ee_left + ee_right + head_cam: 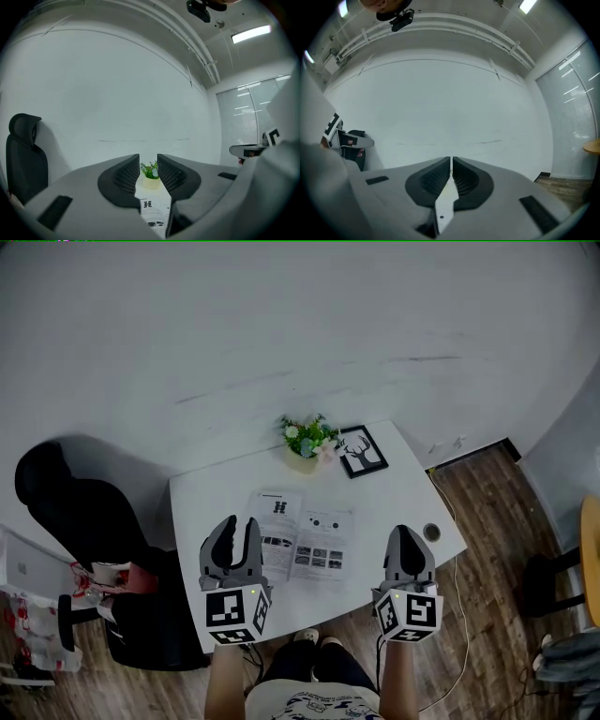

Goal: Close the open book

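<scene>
Book (302, 535) lying open, flat, mid-bench (398, 488); nothing touching it. Left tool (238, 526) hovering near left page, jaws standing apart, empty. Right tool (408, 538) hovering off right, jaws together, empty. Seemingly reach step. Next calling for catching one cover edge, folding over.

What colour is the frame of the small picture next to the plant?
The picture frame is black; the head view shows it best.

Grey left tongs (238, 524) and right tongs (405, 532), black ribbed pads (126, 176) inside; black-and-white marker cube (234, 612) at six o'clock of each; white patterned shirt (314, 704).
</scene>
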Motion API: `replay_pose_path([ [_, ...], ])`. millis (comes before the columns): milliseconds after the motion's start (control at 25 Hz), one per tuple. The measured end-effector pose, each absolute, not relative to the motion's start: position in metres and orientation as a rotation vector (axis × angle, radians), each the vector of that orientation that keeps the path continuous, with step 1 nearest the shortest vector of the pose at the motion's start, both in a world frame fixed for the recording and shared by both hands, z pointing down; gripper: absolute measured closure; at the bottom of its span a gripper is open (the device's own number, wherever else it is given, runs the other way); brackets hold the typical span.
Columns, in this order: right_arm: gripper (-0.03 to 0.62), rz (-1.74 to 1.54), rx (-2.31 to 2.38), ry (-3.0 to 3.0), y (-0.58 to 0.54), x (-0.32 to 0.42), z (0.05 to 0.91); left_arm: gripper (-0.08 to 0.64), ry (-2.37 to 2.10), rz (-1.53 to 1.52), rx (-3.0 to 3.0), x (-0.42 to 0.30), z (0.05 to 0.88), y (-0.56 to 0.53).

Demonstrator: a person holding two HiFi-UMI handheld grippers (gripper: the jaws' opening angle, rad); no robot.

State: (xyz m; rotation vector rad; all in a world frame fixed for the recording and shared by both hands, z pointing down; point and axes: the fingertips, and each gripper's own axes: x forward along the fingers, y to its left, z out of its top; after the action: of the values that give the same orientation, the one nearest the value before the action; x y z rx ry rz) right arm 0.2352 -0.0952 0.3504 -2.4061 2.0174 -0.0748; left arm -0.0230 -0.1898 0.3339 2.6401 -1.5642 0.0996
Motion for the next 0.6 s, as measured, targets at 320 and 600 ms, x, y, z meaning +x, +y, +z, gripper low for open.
replay_pose_path([
  [320,0.563,-0.086,-2.373,2.067,-0.11,0.243,0.351,0.46,-1.621,0.135,2.6,-0.02,0.339,-0.195],
  [600,0.563,-0.111,-2.345,2.119,-0.12,0.243,0.359,0.46,-1.626,0.153,2.547,-0.019,0.351,-0.194],
])
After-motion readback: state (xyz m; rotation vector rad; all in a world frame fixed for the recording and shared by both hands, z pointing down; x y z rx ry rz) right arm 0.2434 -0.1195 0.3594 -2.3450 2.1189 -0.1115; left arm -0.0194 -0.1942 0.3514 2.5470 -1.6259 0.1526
